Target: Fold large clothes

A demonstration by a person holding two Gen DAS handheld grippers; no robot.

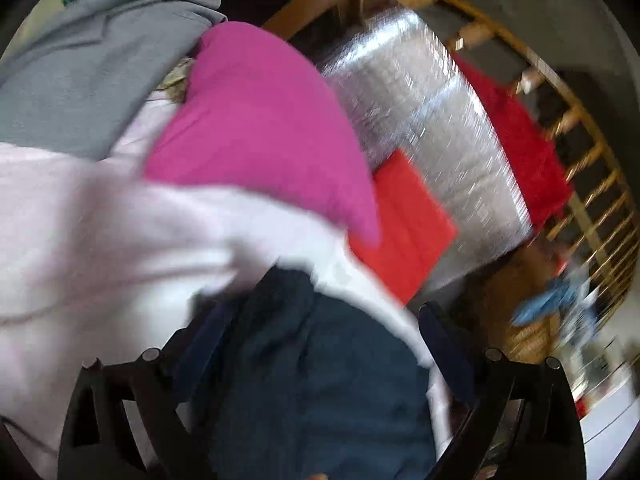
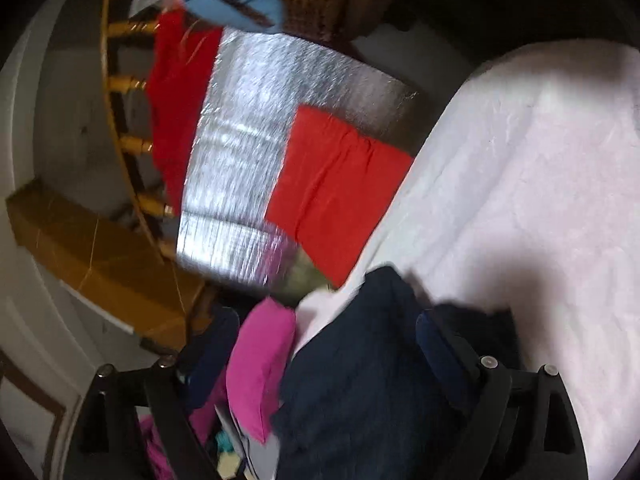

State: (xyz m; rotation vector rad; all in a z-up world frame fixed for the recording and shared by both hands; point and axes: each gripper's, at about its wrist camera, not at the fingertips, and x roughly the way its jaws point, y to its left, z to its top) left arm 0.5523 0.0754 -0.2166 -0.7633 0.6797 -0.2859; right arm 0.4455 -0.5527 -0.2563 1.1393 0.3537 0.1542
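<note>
Navy cloth (image 1: 320,380) loose between the wide-spread fingers of each hand-held gripper, left (image 1: 320,320) and right (image 2: 324,328).

A wooden railing (image 1: 592,168) with turned spindles runs behind a silver quilted foil mat (image 1: 436,148). A white paneled surface (image 2: 24,320) stands left in the right wrist view. A woven wicker basket (image 2: 320,4) sits beyond. Motion blur degrades detail.

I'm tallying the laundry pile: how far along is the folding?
Done: one folded red piece lies on the silver mat. In hand: nothing gripped; both grippers stand open around a navy garment. Left: navy, pink, grey and white items.
</note>
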